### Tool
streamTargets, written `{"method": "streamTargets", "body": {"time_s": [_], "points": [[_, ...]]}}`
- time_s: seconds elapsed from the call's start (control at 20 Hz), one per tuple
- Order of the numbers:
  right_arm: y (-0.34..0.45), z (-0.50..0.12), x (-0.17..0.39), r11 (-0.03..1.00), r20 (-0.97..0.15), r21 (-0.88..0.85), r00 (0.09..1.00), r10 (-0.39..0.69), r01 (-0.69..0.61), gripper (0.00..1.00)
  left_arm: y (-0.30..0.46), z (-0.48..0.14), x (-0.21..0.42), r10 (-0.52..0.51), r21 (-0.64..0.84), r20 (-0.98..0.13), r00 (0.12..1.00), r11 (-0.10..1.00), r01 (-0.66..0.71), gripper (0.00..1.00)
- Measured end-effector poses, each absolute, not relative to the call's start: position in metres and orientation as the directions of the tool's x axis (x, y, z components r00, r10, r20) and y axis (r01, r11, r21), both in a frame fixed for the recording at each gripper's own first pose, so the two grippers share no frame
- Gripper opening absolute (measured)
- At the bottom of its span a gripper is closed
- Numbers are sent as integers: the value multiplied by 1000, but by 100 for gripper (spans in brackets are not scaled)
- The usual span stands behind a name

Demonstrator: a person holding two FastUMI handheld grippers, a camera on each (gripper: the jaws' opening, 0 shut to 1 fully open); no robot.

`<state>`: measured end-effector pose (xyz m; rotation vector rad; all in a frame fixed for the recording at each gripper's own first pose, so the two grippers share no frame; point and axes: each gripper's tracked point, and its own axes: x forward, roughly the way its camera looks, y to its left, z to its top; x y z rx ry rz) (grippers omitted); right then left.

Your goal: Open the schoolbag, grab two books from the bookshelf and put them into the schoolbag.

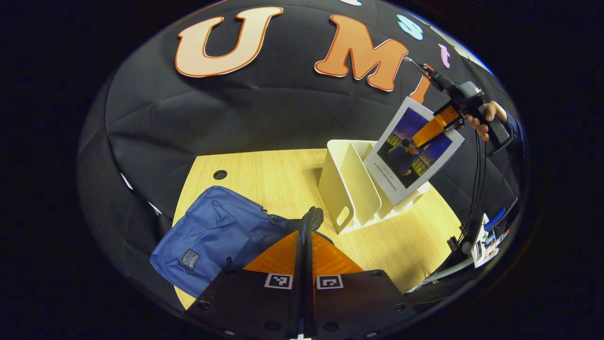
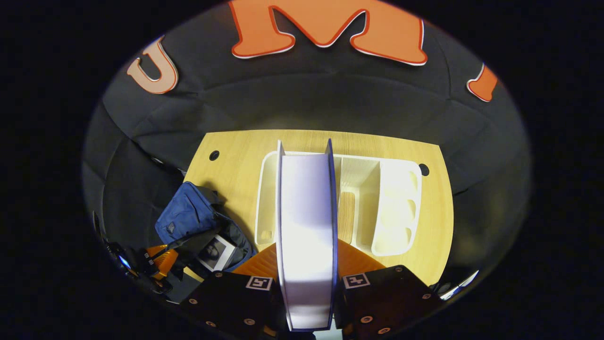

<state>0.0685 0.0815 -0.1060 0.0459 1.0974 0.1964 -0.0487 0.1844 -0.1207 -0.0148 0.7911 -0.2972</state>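
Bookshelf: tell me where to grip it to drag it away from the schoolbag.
Grip the bookshelf by the end wall facing the schoolbag, above its handle slot, fingers coming down from above. That wall is thin, upright and bare, and the book hangs clear of it.

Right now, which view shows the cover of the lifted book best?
The left gripper view: the book hangs above the white bookshelf, cover facing the camera, pinched by the right claw. The right gripper view shows it edge-on.

Two books [image 1: 413,148] [image 2: 218,252] — one schoolbag [image 1: 214,236], one bookshelf [image 1: 351,189], one table [image 1: 264,174].
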Motion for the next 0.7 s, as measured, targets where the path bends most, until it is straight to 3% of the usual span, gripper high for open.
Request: {"method": "streamTargets", "body": {"time_s": [0.4, 0.7], "points": [[108, -61, 25, 953, -810, 244, 504, 301, -177, 39, 181, -122, -50, -293, -119, -701, 650, 947, 298, 5], [157, -72, -6, 916, -792, 338, 460, 402, -218, 39, 185, -118, -48, -293, -81, -703, 648, 938, 336, 4]]}}
